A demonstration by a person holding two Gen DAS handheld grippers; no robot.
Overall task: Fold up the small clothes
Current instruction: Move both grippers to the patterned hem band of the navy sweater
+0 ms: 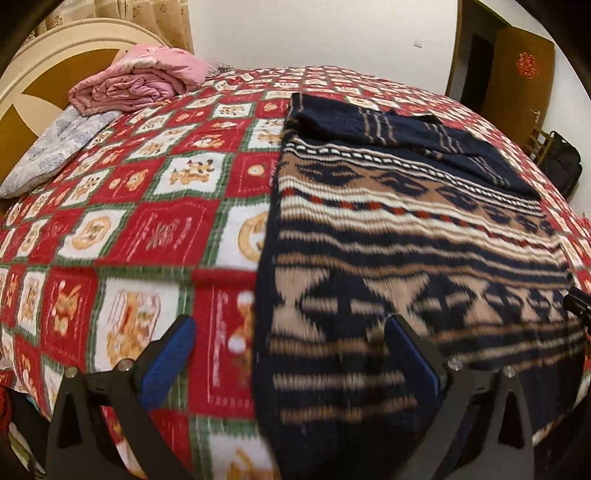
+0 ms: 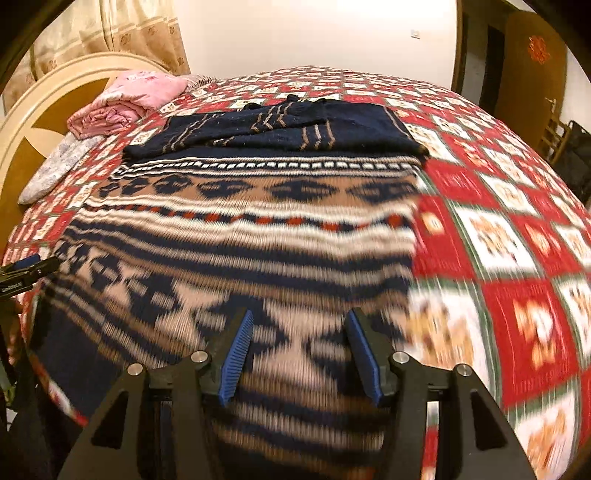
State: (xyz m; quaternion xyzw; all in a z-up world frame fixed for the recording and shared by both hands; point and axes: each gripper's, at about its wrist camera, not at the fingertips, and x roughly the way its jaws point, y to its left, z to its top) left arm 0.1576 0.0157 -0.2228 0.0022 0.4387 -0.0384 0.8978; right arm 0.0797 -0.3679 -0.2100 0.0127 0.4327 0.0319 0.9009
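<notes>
**A:** What sits nearest in the left wrist view?

**B:** The left gripper [image 1: 290, 354], its blue-padded fingers [image 1: 173, 354] spread wide with nothing between them; it straddles the left edge of the patterned sweater [image 1: 406, 266], one finger over the checked bedspread [image 1: 122, 206], the other over the knit; whether either pad touches the cloth, I cannot tell, since the near part is blurred.

**A:** And the right side?

**B:** The right gripper [image 2: 299, 354] is also parted, fingers [image 2: 236, 354] apart and empty, poised over the lower body of the sweater [image 2: 236, 236] near its right edge; the red, white and green bedspread [image 2: 498, 236] shows just beside it.

**A:** Where does the sweater lie?

**B:** Flat on the bed, hem end near the grippers, navy, tan and cream bands running across it; farther up, the dark navy sleeves are folded across the chest.

**A:** Can either gripper see the other?

**B:** Yes; the left one's tip pokes in at the left edge of the right wrist view [image 2: 29, 269].

**A:** Beyond the sweater?

**B:** A folded pink quilt [image 1: 140, 81] on a pale floral pillow [image 1: 55, 151], against the cream headboard [image 1: 48, 55]; behind that, curtains [image 2: 122, 33] and a white wall [image 1: 314, 33]; to the far right a brown door [image 1: 521, 81] and a black bag [image 1: 561, 162].
</notes>
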